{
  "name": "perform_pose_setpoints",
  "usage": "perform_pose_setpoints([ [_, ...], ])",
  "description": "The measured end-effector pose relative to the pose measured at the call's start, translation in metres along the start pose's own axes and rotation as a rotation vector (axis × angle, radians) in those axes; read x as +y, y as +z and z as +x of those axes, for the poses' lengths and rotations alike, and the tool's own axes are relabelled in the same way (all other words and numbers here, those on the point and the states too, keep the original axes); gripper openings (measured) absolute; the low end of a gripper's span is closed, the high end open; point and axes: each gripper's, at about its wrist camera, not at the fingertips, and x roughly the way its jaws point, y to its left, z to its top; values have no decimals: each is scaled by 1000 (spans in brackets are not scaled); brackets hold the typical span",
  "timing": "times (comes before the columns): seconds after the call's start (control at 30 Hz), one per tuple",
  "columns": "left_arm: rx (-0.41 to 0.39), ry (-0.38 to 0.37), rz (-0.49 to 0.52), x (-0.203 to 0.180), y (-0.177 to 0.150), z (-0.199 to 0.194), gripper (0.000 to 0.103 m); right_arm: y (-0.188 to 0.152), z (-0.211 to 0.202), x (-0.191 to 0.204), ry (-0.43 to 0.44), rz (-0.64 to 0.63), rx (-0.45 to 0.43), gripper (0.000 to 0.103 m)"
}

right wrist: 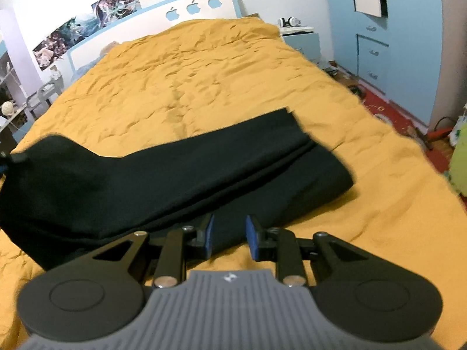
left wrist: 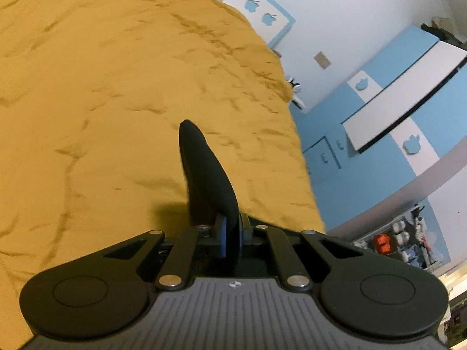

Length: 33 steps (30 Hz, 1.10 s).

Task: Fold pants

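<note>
Black pants [right wrist: 175, 172] lie across the yellow bedspread [right wrist: 204, 81], legs stacked and running toward the right, with the left end lifted off the bed. My left gripper [left wrist: 232, 233] is shut on a pinch of the black pants [left wrist: 204, 175], which stands up between its blue pads. The left gripper shows faintly at the far left edge of the right wrist view [right wrist: 5, 160], holding the raised end. My right gripper [right wrist: 229, 237] is open, its blue pads [right wrist: 208, 237] apart just over the near edge of the pants, holding nothing.
The bed's blue and white headboard [right wrist: 192, 5] is at the far end. A nightstand [right wrist: 300, 38] and blue cabinets [right wrist: 379, 43] stand to the right, with a red rug [right wrist: 402, 116] on the floor. Shelving [right wrist: 17, 93] stands left of the bed.
</note>
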Motion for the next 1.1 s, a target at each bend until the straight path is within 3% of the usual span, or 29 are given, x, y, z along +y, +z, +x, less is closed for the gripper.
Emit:
perform_pose_setpoints([
  [0.27,80,-56,-13,-100,-4,42,7,33,-26,-35,-1,-24,-25,20],
  [0.47,137,-17,30,-156,-31,90,7,58,-32,-63,-6,-32,-37,18],
  [0.63,212,47,72,-174,-64,137,7,69,-27,-80,-38,-62,-25,18],
  [0.83,327,69,108,-176,-94,181,7,62,-7,-94,-51,-52,16,19],
  [0.97,404,56,84,-166,-105,198,9,57,2,-100,-33,-39,34,19],
  [1.1,448,16,77,-155,-106,200,18,55,5,-100,0,-43,42,19],
])
